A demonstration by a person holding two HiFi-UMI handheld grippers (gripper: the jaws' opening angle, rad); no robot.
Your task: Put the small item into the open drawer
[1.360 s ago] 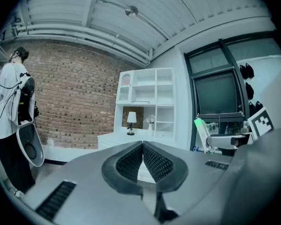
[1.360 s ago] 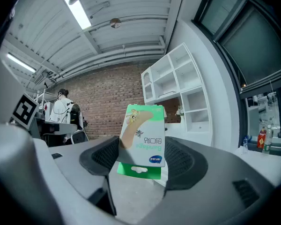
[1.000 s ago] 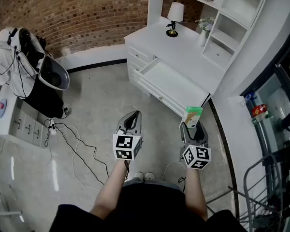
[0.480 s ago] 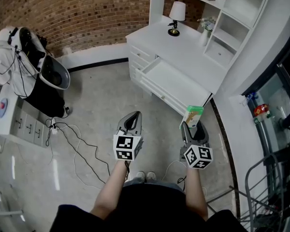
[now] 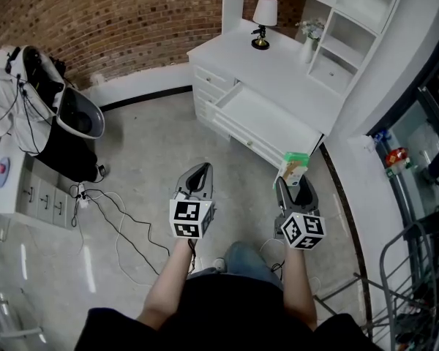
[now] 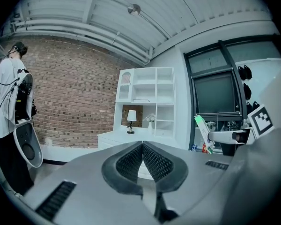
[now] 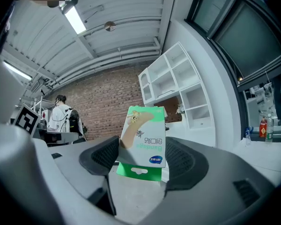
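A small green-and-white bandage box (image 5: 294,168) is gripped upside down between the pads of the right tongs (image 5: 293,187). It hangs above the floor (image 5: 146,145), near the open drawer (image 5: 267,123) of the white desk (image 5: 278,64). Beside them, the left tongs (image 5: 198,178) are closed and hold nothing.

- The left gripper (image 5: 201,171) is pointing toward 12 o'clock in the head view, its fingers (image 6: 130,162) pressing together with nothing between them.
- The right gripper (image 5: 293,186) is sitting at the left one's 3 o'clock, also aiming toward 12 o'clock, its fingers (image 7: 101,156) clamping a small box (image 5: 293,167).
- Both forearms, left (image 5: 168,280) and right (image 5: 297,284), are reaching forward, side by side and apart.
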